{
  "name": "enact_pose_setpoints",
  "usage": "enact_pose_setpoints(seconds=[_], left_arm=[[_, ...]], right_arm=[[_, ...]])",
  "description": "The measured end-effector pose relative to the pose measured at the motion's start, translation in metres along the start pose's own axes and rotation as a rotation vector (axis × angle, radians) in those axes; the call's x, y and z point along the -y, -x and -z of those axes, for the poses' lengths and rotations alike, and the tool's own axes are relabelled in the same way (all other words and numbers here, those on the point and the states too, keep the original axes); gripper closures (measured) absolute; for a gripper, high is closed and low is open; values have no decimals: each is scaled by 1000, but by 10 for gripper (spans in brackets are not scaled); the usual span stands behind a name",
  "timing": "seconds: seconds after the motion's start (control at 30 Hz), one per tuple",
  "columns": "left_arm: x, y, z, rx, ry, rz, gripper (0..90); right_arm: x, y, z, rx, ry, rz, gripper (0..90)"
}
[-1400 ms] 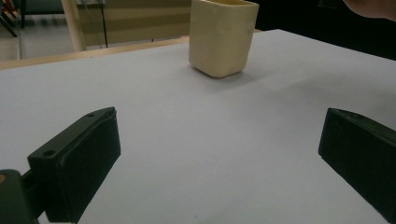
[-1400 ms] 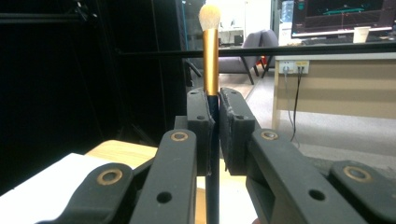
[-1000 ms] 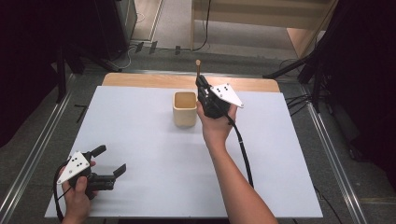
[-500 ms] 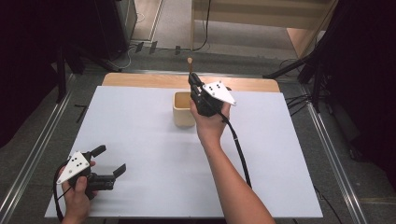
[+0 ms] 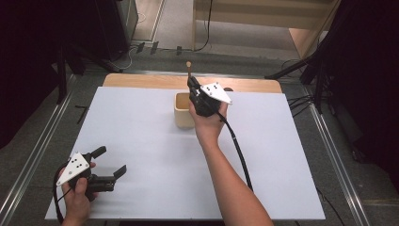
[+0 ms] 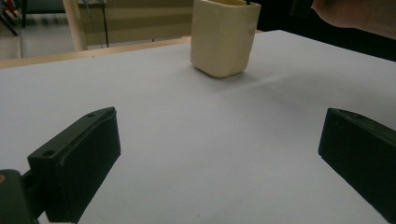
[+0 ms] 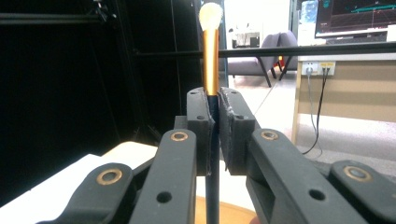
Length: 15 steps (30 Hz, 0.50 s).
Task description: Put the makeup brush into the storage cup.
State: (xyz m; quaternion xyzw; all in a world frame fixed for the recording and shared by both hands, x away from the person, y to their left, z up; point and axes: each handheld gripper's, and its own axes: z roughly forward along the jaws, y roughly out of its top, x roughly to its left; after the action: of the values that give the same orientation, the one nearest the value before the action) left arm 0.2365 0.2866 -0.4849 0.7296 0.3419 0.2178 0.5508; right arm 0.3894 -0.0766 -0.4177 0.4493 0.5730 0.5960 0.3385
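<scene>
A thin brush (image 5: 188, 67) with a dark handle, a gold ferrule and a pale tip (image 7: 210, 14) stands upright in my right gripper (image 5: 191, 85). That gripper is shut on the brush's handle (image 7: 213, 154), just above the far right rim of a cream cup (image 5: 182, 113). The handle runs down toward the cup's mouth; I cannot tell whether its lower end is inside. My left gripper (image 5: 112, 160) rests low at the table's near left, open with nothing between its jaws. In the left gripper view (image 6: 217, 154) it faces the cup (image 6: 223, 37).
A white sheet (image 5: 141, 136) covers the table, with a wooden strip (image 5: 141, 81) along the far edge. Metal rails run down both sides of the table. Cables lie on the floor behind. A cable (image 5: 237, 150) trails from the right gripper along the forearm.
The right hand has carried the brush left and a little lower, from beside the cup's right to over its rim. The left hand has stayed in place.
</scene>
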Motion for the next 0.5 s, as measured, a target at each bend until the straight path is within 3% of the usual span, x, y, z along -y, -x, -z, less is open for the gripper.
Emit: enact_pose_setpoints(seconds=[0.37,0.5], left_arm=[[0,-1,1,-1,-1,4,0],[0,-1,1,-1,-1,4,0]], right_arm=[[12,1,-7,6,-35,-7,846],[20,3,-6,14,-51,-32,846]])
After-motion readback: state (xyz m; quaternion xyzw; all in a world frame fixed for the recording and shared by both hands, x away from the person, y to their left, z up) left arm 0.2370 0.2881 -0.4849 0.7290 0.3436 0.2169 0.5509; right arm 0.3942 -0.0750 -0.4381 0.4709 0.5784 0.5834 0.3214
